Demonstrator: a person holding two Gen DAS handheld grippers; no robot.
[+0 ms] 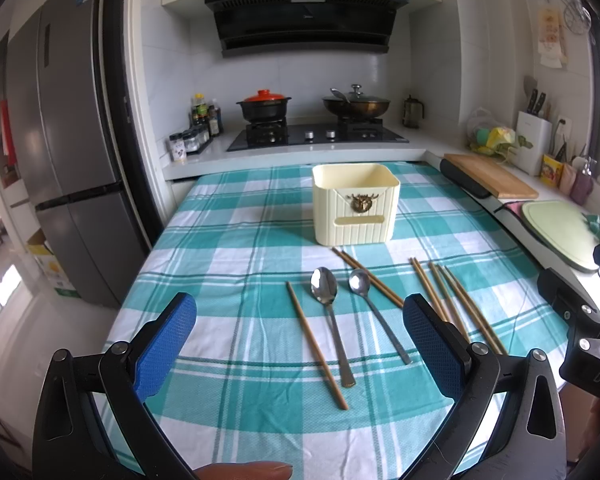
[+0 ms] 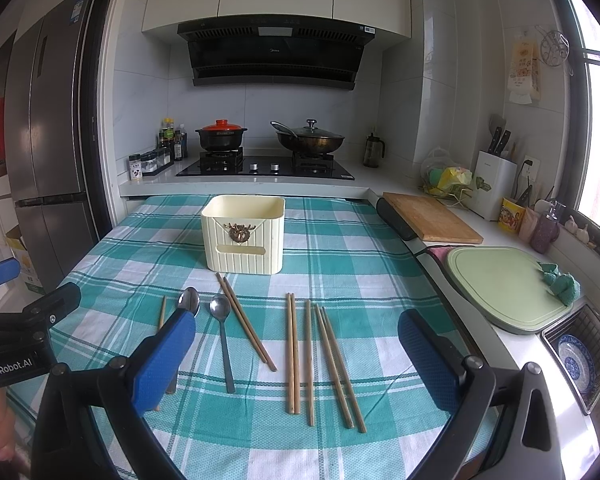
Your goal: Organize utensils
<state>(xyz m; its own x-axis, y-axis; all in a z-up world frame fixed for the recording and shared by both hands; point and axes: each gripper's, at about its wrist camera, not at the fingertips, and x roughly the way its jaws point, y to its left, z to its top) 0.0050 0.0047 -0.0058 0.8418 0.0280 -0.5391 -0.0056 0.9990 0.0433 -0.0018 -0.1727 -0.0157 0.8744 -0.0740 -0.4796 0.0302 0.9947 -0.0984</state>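
Between the blue, dimpled pads [image 1: 168, 344] of the left gripper [image 1: 300, 340], whose frame is black, lies a tablecloth [image 1: 236, 248] checked in teal and white with thin stripes. Ahead of it stands a pale cream, ribbed utensil box [image 1: 356, 204] with a bronze-coloured emblem. Just before the right gripper [image 2: 296, 360], also blue-padded on black, lie light brown wooden chopsticks [image 2: 292, 356], with two silver-grey spoons [image 2: 222, 332] to its left and a pale green board [image 2: 500, 284] to its right.

We see bare checked cloth [image 2: 340, 272] at frame centre right — open passage. The cream holder [image 2: 244, 236] blocks upper centre — chopsticks [image 2: 324, 360] clutter below.
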